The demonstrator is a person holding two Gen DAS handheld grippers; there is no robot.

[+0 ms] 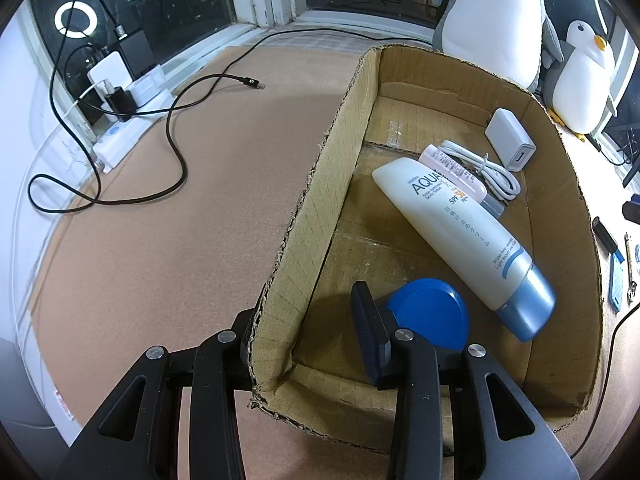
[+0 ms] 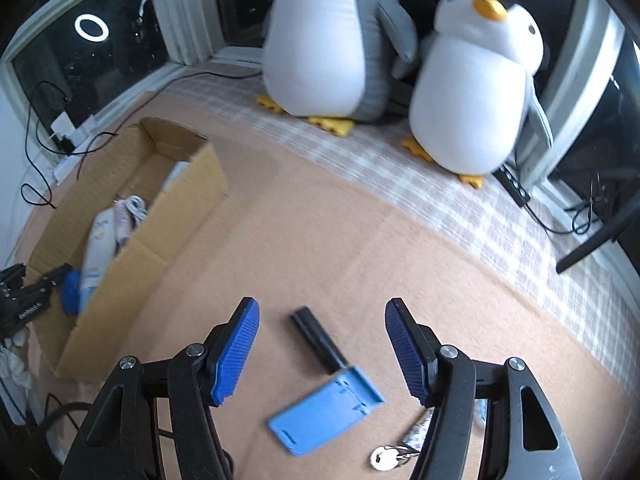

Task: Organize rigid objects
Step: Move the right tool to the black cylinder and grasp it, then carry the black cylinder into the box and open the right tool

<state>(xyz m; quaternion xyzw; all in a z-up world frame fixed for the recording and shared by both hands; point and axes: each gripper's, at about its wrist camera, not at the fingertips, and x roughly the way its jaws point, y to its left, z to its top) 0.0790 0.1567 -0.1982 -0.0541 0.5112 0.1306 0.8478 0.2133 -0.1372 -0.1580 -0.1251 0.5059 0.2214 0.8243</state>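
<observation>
My left gripper [image 1: 304,308] is shut on the near-left wall of an open cardboard box [image 1: 340,160], one finger outside and one inside. In the box lie a white sunscreen tube [image 1: 460,232], a small pink tube [image 1: 452,168], a coiled white cable [image 1: 488,168], a white charger [image 1: 510,140] and a blue round lid [image 1: 432,312]. My right gripper [image 2: 322,308] hangs open above the tan mat, nothing between its blue pads [image 2: 236,356]. Just ahead of it and lower lie a black stick [image 2: 318,338], a light-blue flat stand [image 2: 324,412] and keys [image 2: 386,458].
Two plush penguins [image 2: 324,40] [image 2: 476,80] sit at the back by the window. A black cable [image 1: 176,152] loops over the mat left of the box, running to a power strip [image 1: 132,120]. The box [image 2: 160,240] stands left of the right gripper.
</observation>
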